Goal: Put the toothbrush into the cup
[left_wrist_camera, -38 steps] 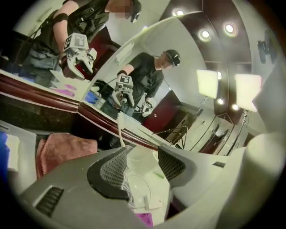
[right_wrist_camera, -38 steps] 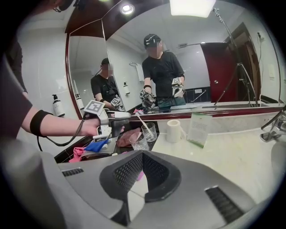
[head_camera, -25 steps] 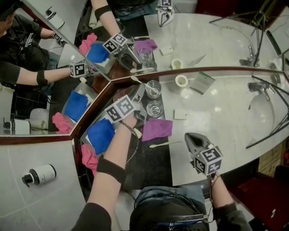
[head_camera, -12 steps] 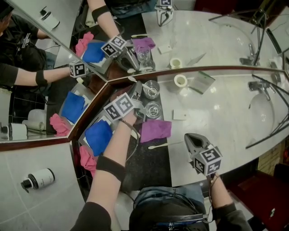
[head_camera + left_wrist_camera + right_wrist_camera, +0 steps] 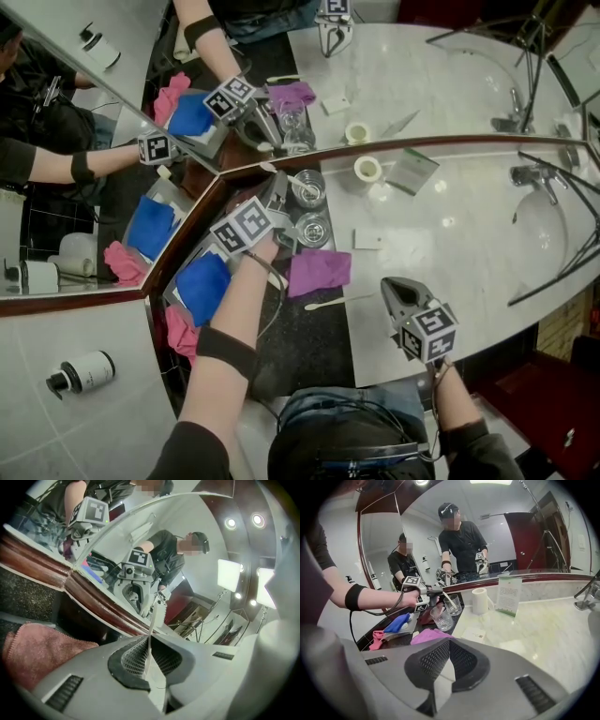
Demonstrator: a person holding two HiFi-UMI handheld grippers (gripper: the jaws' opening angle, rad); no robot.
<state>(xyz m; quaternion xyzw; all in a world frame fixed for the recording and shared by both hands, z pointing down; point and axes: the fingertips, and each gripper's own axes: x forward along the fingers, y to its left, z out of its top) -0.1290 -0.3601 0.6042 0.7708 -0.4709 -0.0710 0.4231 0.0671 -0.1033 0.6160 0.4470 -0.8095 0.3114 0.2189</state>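
Left gripper view: the left gripper (image 5: 149, 638) is clamped on a thin white plastic toothbrush (image 5: 156, 617), bristled head forward, its jaws having just been closing. Only in the right gripper view is that head shown dipped into the rear clear glass cup (image 5: 453, 604) at the marble worktop's (image 5: 450, 244) back edge, a second glass (image 5: 440, 617) just before it. The right gripper's (image 5: 449, 641) jaws are pressed together, empty.

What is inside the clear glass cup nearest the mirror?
A white toothbrush leans inside the clear glass cup. The fingers of the left gripper, which have just been closing, pinch its upper part. Its lower end is blurred by the glass.
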